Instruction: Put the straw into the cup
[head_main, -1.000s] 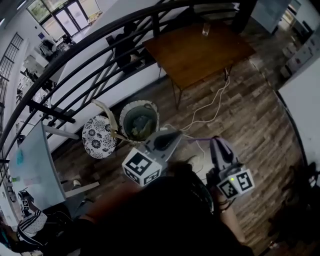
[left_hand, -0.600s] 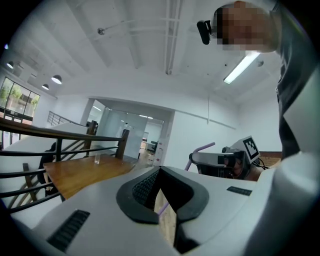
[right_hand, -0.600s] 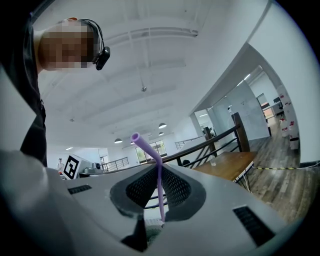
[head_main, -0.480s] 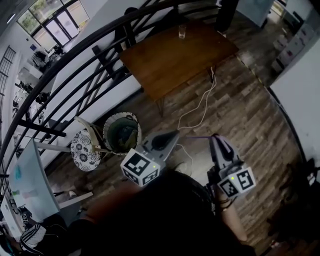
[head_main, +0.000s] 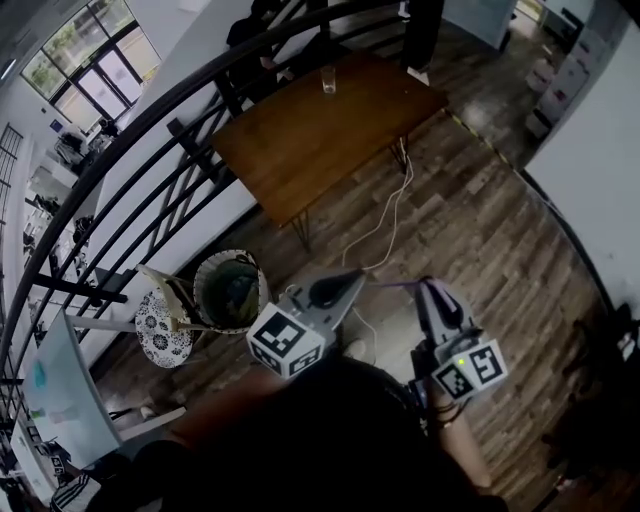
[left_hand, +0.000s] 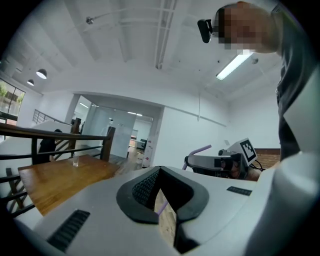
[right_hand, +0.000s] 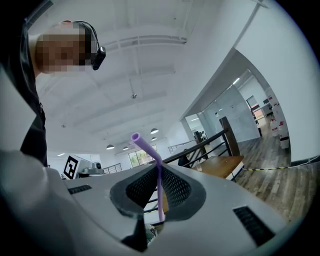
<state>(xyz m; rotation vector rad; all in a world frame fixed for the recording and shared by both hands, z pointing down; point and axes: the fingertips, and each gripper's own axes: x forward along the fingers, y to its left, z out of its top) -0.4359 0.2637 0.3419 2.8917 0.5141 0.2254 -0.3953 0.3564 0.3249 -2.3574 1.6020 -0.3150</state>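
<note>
A clear glass cup (head_main: 328, 78) stands on the far side of a brown wooden table (head_main: 300, 150), well ahead of both grippers. It also shows small in the left gripper view, cup (left_hand: 75, 161). My right gripper (head_main: 428, 287) is shut on a purple bendy straw (right_hand: 158, 185), which stands upright between the jaws with its bent end tilted left. In the head view the straw (head_main: 392, 285) pokes out leftward from that gripper. My left gripper (head_main: 350, 279) is held beside it at waist height, jaws closed at the tips with nothing between them.
A black stair railing (head_main: 150, 170) curves along the table's left. Below it sit a woven basket (head_main: 226, 292) and a patterned stool (head_main: 158, 330). A white cable (head_main: 380, 225) trails over the wood floor. Someone's legs (head_main: 420, 30) stand beyond the table. A white wall (head_main: 600, 170) rises at right.
The table and cup have slid left and down in the head view and look nearer. Both grippers keep the same pose, and the straw stays clamped.
</note>
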